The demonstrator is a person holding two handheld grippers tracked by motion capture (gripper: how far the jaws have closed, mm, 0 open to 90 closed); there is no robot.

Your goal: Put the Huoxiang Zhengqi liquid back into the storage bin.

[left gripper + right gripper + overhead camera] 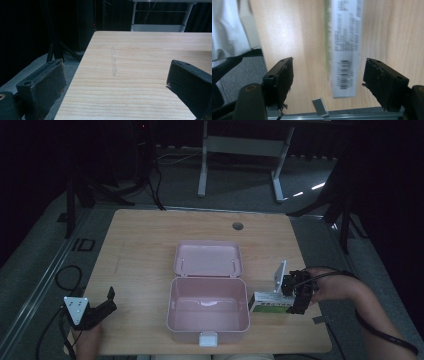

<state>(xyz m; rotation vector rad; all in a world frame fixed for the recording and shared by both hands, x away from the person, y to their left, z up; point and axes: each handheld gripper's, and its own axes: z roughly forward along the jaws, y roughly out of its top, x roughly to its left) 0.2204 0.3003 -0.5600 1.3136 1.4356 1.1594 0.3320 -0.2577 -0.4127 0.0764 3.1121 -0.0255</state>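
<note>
One small carton (269, 303) lies flat on the table (145, 240), just right of the pink box (208, 312), its near end almost at the box's right wall. It is a long, rectangular cardboard pack, white with a green band along its side. In the right gripper view, the carton (344, 47) shows a grey-white face covered in fine print and a barcode near one end. The print is too blurred to read, and no brand can be made out.

The right gripper (300, 292) hangs over the carton's far end, to the right of the box. Its jaws stand apart with the carton between them, neither pad pressing on it: a gap of bare wood shows on each side, so the carton is released. The pads are black and worn, frayed at the edges.

The box is one smooth plastic case with rounded corners, its hinged lid thrown back flat behind it, its inside empty, and a pale latch at its front wall.

The left gripper (95, 312) sits well left of the box near the table's front edge, jaws wide apart over bare light wood grain, grasping nothing. A grey three-cornered plate tops it.

A small grey tab (320, 107) lies at the table edge, right of the box.
</note>
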